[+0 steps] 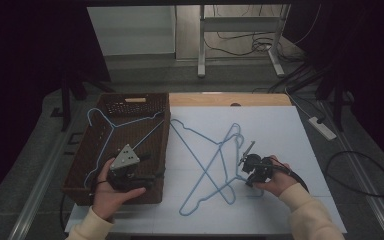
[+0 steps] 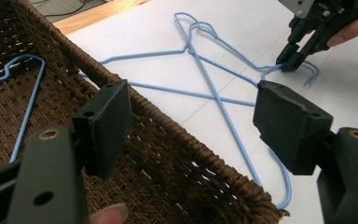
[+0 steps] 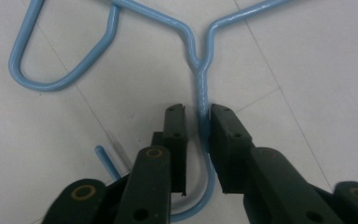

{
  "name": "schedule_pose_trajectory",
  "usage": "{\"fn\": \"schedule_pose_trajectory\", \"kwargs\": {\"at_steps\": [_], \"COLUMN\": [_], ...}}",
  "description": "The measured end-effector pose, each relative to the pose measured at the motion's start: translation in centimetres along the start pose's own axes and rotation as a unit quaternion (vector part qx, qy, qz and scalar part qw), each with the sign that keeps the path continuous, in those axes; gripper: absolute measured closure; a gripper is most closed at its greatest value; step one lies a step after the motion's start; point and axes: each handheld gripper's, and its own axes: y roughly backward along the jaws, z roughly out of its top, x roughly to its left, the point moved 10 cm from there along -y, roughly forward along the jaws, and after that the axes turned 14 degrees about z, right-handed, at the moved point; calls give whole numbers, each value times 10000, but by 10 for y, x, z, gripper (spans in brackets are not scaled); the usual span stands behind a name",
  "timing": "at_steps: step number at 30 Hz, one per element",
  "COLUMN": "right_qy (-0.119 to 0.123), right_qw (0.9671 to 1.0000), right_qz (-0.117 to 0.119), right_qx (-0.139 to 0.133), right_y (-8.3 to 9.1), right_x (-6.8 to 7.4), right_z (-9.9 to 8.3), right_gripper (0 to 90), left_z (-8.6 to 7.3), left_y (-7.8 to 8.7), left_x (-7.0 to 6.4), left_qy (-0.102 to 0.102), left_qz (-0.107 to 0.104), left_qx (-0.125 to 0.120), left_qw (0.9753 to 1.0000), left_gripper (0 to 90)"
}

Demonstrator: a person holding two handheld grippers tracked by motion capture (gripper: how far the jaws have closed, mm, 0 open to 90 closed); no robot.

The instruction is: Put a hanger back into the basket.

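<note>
1. Right hand-held gripper (image 3: 197,122) low over the white surface (image 1: 280,135), jaws narrowly parted around the twisted neck of a blue wire hanger (image 3: 200,88); right jaw touching the wire, left jaw just beside it, not clamped.
2. Left hand-held gripper (image 2: 191,126) above the near part of the brown wicker basket (image 2: 177,154), jaws spread wide, nothing between them.
3. Second blue hanger (image 1: 200,145) crossed with the first on the surface, right of the basket.
4. Third blue hanger (image 1: 115,127) lying inside the basket, toward its far end.
</note>
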Motion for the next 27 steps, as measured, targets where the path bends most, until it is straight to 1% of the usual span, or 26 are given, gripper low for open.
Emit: {"fn": "schedule_pose_trajectory", "kwargs": {"at_steps": [2,4,6,9,10,15,18,19,27], "right_qy": [88,171,312,385,416,463,489,483,501], "right_qw": [9999,9998,9994,9989,9988,9986,9985,9986,9985], "right_qz": [-6,-28,-101,-201,-209,-199,-245,-219,-228], "right_qx": [72,108,140,162,180,145,93,60,-3], "right_y": [0,-1,-1,-1,-1,2,11,13,22], "right_x": [1,2,3,4,5,7,10,11,15], "right_z": [1,1,1,1,1,2,4,4,7], "right_gripper": [851,855,858,860,860,861,861,861,861], "left_z": [0,1,1,2,2,2,3,3,6], "left_y": [0,1,1,2,2,1,1,1,0], "left_x": [-1,-2,-3,-4,-5,-7,-8,-8,-18], "left_qy": [-13,-32,-57,-142,-157,-155,-125,-125,-212], "left_qz": [-3,-3,3,62,49,24,-22,-22,-71], "left_qx": [2,-1,-10,-3,1,6,3,3,-16], "left_qw": [10000,10000,10000,9999,9999,9999,9999,9999,9997], "left_gripper": [276,276,276,276,276,276,276,276,276]}}
